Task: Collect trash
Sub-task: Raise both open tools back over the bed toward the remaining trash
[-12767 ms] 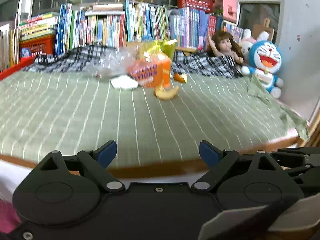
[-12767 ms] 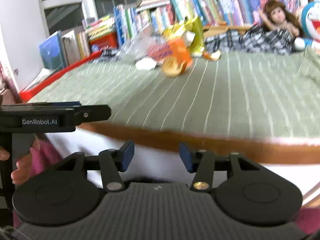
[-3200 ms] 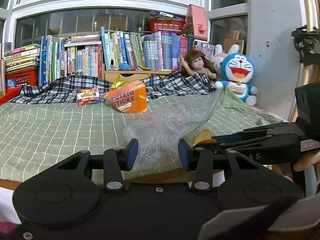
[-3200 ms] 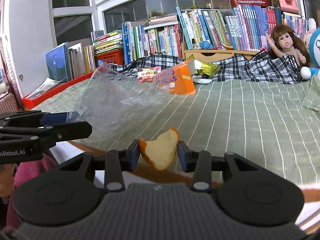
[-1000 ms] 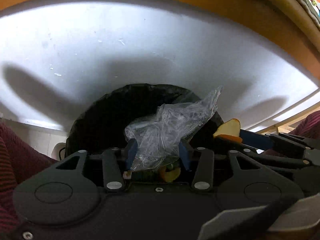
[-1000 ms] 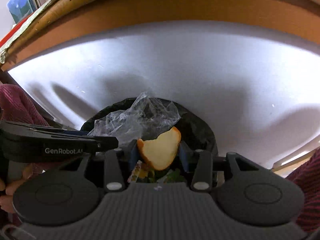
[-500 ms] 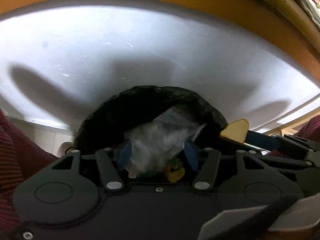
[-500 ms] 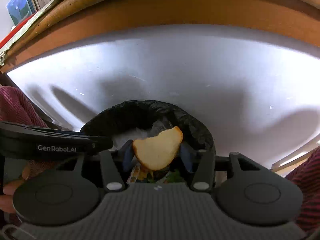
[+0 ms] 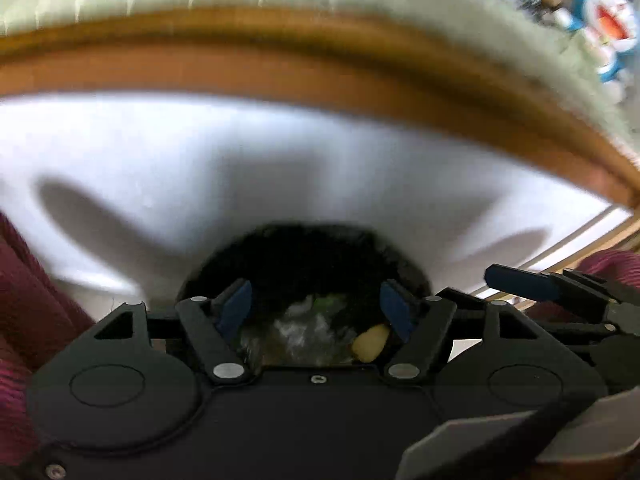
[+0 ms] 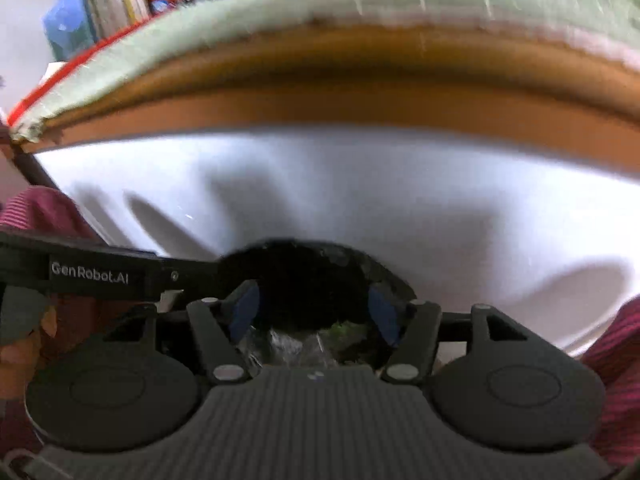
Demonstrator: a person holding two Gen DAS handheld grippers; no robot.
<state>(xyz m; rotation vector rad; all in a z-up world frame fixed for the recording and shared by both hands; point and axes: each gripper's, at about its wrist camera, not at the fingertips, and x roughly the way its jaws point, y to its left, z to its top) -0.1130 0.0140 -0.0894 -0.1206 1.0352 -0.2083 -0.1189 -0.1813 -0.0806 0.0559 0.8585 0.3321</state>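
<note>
A black-lined trash bin (image 9: 304, 252) (image 10: 312, 268) stands on the floor below the bed edge. Inside it lie the crumpled clear plastic bag (image 9: 304, 332) (image 10: 286, 346) and the yellow bread piece (image 9: 370, 343), among green scraps. My left gripper (image 9: 316, 306) hangs open over the bin with nothing between its blue pads. My right gripper (image 10: 314, 308) is also open and holds nothing over the same bin. In the left wrist view the right gripper's blue fingers (image 9: 520, 282) show at the right; in the right wrist view the left gripper's body (image 10: 92, 274) shows at the left.
The wooden bed frame (image 9: 320, 64) (image 10: 360, 96) with a green striped cover (image 10: 280, 4) curves overhead, its white side panel (image 9: 280, 160) behind the bin. Maroon-clad legs (image 9: 24, 300) (image 10: 616, 348) flank the bin. A blue cat plush (image 9: 604, 20) and books (image 10: 120, 4) sit beyond.
Both grippers opened wider and lifted. The plastic bag left the left gripper and the bread piece left the right gripper; both now lie in the bin.
</note>
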